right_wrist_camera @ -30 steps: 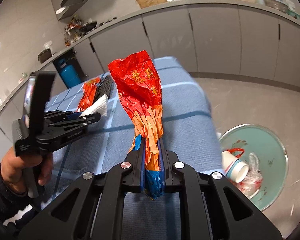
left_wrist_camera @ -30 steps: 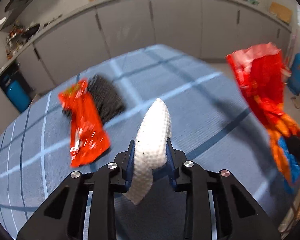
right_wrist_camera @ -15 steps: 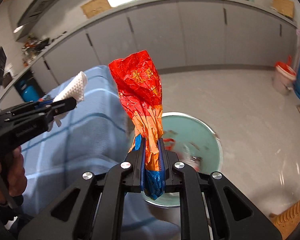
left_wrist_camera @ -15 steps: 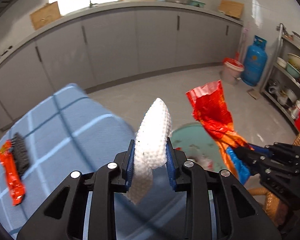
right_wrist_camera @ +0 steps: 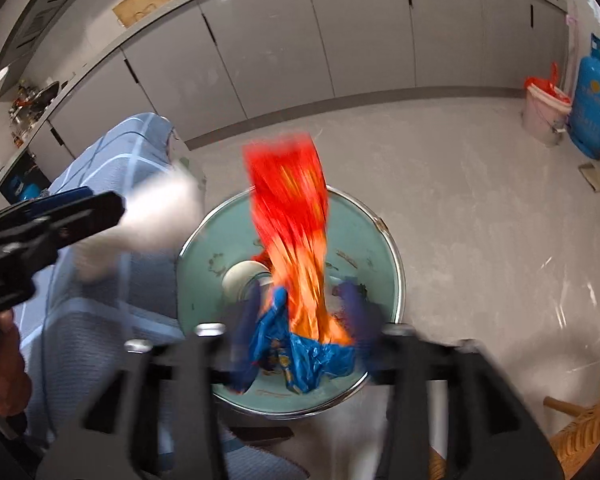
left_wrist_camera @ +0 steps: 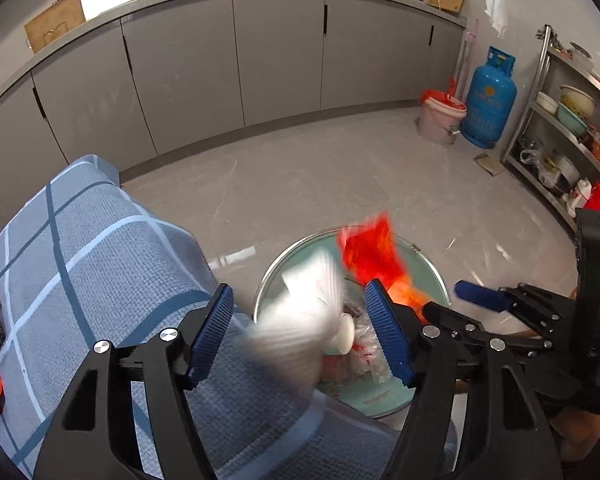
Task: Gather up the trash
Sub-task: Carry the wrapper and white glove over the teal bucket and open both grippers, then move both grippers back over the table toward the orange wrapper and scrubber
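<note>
Left gripper [left_wrist_camera: 300,332]: opening, white foam piece [left_wrist_camera: 300,320] loose | right gripper [right_wrist_camera: 300,316]: opening, red wrapper [right_wrist_camera: 292,216] loose | you hold both above the bin [right_wrist_camera: 384,240] so trash drops in.

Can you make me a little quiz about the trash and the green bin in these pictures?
1. True or false: the bin already has trash inside.
2. Which piece is over the bin beside the red wrapper? A) white foam net B) a glass bottle C) a banana peel
3. Fill in: the table wears a ____ checked cloth.

Key: 1. True, a cup and a plastic bag lie in it. 2. A; the jaws of the left gripper and the right gripper are opening, with the net and the wrapper blurred between them. 3. Blue.
</note>
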Motion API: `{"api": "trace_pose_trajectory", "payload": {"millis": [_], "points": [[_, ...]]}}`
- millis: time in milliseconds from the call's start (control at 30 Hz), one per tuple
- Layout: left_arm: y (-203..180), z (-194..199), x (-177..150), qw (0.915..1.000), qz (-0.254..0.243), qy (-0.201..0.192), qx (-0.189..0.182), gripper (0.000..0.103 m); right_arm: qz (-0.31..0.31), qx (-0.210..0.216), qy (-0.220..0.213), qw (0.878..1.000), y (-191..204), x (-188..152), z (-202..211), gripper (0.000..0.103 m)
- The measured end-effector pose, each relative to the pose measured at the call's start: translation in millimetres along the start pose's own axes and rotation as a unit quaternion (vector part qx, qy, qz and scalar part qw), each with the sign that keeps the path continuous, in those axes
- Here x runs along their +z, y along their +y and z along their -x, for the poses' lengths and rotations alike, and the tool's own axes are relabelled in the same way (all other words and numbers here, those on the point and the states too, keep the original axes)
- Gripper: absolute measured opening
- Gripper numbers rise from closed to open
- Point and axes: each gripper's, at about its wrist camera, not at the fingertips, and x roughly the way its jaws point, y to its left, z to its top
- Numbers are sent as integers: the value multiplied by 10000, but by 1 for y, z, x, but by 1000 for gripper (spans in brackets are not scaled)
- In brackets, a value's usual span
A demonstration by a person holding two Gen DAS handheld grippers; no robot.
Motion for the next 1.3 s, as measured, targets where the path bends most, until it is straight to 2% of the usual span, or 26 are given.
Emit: {"api": "trace_pose_trajectory", "payload": {"millis": [67, 133, 233, 400, 500, 700, 933, 1033, 1100, 1167, 1300], "points": [[4, 3, -1, 10000, 23, -34, 79, 79, -43, 3, 62, 10000, -3, -2, -1, 52], [9, 8, 0, 9999, 42, -63, 134, 81, -48, -13, 51, 10000, -3, -2, 0, 60], [17, 20, -2, 9993, 8, -175, 319, 87, -20, -12, 0, 10000, 0, -1, 5, 61], [49, 41, -13, 9962, 128, -214, 830, 89, 75, 52, -133, 9999, 16, 7, 13, 64], [76, 51, -21, 9930, 303, -171, 1126, 89, 240, 227, -248, 9991, 40, 17, 21, 64], [149, 75, -47, 9786, 887, -91, 1856, 89, 677, 570, -433, 9951, 93, 36, 33, 69], [245, 98, -78, 9477, 1661, 55, 2726, 89, 1175, 949, -493, 9873, 163, 46, 34, 72], [276, 100, -86, 9384, 1884, 89, 2896, 89, 1373, 1074, -477, 9835, 192, 45, 32, 75], [291, 99, -89, 9358, 1997, 77, 2903, 89, 1488, 1147, -440, 9812, 209, 43, 30, 75], [300, 96, -91, 9343, 2089, 129, 2885, 89, 1605, 1222, -388, 9787, 226, 40, 26, 75], [312, 85, -93, 9374, 2148, 186, 2734, 89, 1736, 1310, -278, 9757, 246, 35, 18, 75]]}}
